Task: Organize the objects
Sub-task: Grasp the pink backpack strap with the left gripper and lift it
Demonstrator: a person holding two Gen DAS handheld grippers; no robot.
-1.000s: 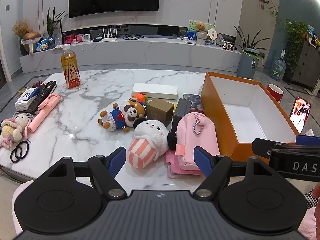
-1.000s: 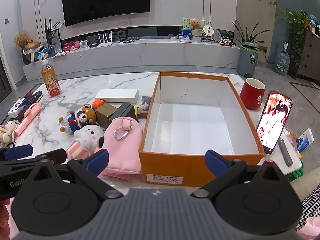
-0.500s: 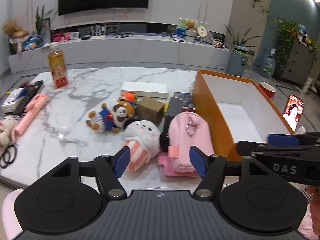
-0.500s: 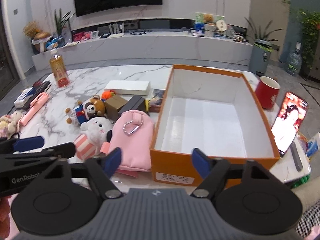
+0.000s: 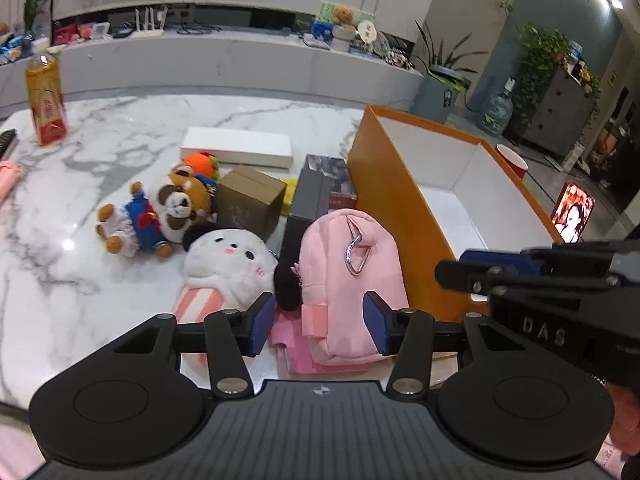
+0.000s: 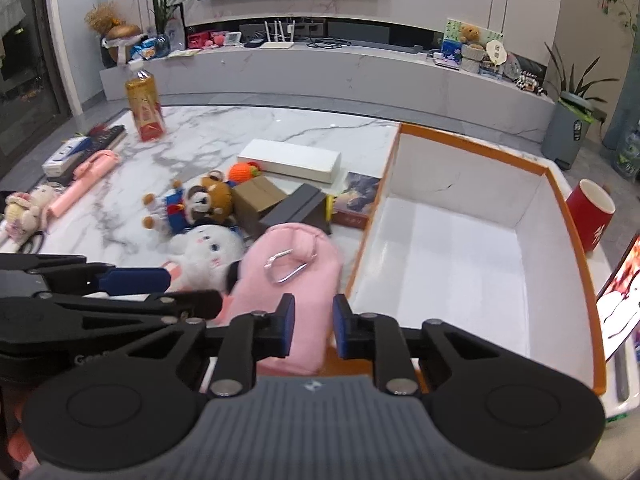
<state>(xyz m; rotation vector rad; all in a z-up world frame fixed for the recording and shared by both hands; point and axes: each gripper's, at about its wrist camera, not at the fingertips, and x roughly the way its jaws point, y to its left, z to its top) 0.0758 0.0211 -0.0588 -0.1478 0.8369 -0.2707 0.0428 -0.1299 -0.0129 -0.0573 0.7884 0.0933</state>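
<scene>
A pink pouch with a metal clip lies on the marble table beside the open orange box. My left gripper is open, its pads either side of the pouch's near end. My right gripper is partly closed and open by a narrow gap, just above the pouch's near end, empty. A white plush, a bear plush, a brown box and a dark grey box lie to the left of the pouch. The orange box is empty.
A white flat box and an orange knitted toy lie further back. A drink bottle stands far left. A red mug and a lit phone stand right of the box. A pink stick lies at left.
Both grippers have moved forward and down toward the pink pouch. The right gripper's jaws have narrowed from wide open to a small gap. The left jaws have narrowed slightly.
</scene>
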